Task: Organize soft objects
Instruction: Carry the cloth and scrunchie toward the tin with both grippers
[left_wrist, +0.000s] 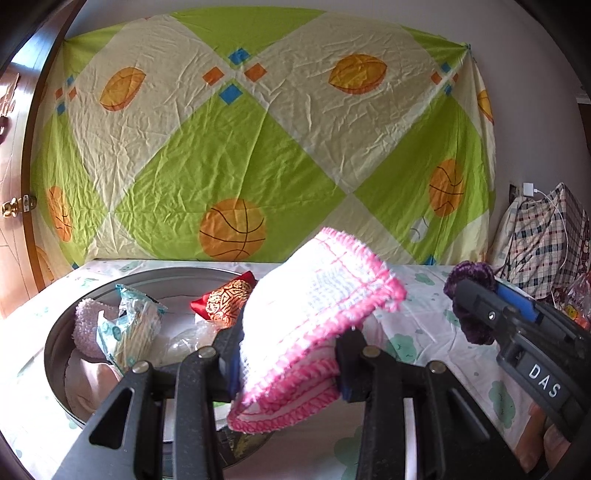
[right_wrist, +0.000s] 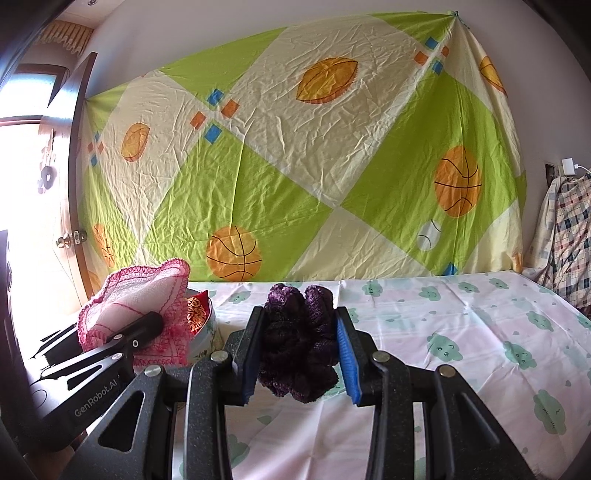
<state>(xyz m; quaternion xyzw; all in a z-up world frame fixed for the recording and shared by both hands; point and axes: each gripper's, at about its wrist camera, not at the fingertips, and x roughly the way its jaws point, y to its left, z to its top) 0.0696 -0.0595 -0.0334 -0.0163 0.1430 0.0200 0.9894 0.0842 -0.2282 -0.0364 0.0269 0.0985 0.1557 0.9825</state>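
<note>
My left gripper (left_wrist: 288, 354) is shut on a folded white cloth with pink crochet edging (left_wrist: 317, 306) and holds it above the right rim of a round metal tin (left_wrist: 55, 339). The cloth also shows at the left of the right wrist view (right_wrist: 140, 299). The tin holds a red and gold pouch (left_wrist: 225, 302), a pale pink knitted piece (left_wrist: 86, 325), a plastic packet (left_wrist: 129, 332) and pink fabric. My right gripper (right_wrist: 299, 343) is shut on a dark purple knitted piece (right_wrist: 299, 339) above the table, right of the tin; it shows in the left wrist view (left_wrist: 472, 295).
The table wears a white cloth with green cloud prints (right_wrist: 461, 332). A green and cream sheet with basketball prints (left_wrist: 258, 147) hangs on the wall behind. A plaid bag (left_wrist: 546, 236) stands at the right end. A wooden door (left_wrist: 14, 184) is at the left.
</note>
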